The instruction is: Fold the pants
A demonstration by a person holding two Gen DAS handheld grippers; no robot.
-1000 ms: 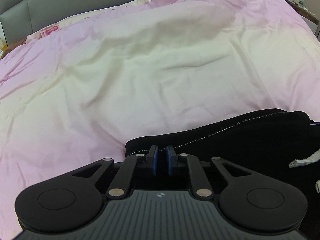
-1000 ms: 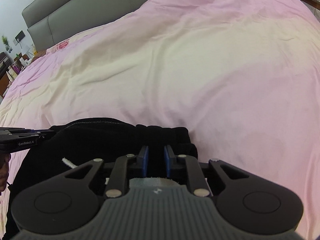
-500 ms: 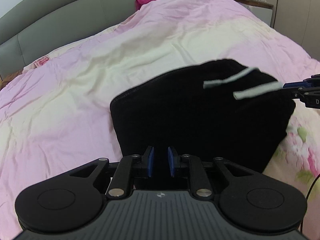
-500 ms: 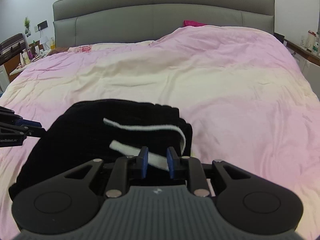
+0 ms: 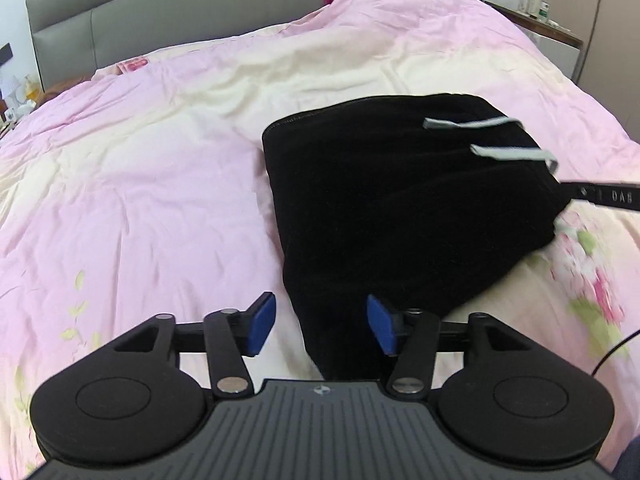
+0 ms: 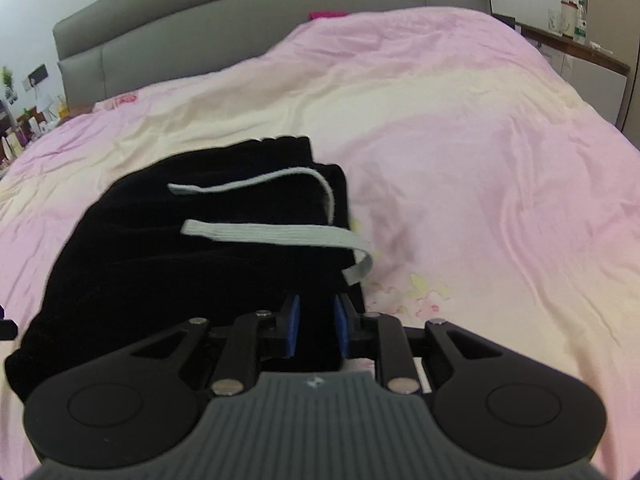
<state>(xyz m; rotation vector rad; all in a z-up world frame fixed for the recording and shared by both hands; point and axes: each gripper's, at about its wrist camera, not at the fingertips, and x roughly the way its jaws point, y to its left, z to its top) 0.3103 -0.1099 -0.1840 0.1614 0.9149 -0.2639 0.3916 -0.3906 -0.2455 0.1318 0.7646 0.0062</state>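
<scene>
Black pants [image 5: 404,200]: a folded bundle on the pink duvet [image 5: 160,160], white drawstring [image 6: 276,234] lying across the top; half a second ago its near edge was pinched at both near corners. Left gripper [image 5: 320,322]: jaws now opening, pads clear of the cloth, near-left corner released. Right gripper [image 6: 316,326]: narrow, apparently still pinching the near-right corner, so the fold looks laid and due for release.

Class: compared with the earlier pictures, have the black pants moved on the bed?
Yes. The black pants now lie farther from the grey headboard, more pink duvet showing beyond them.
</scene>
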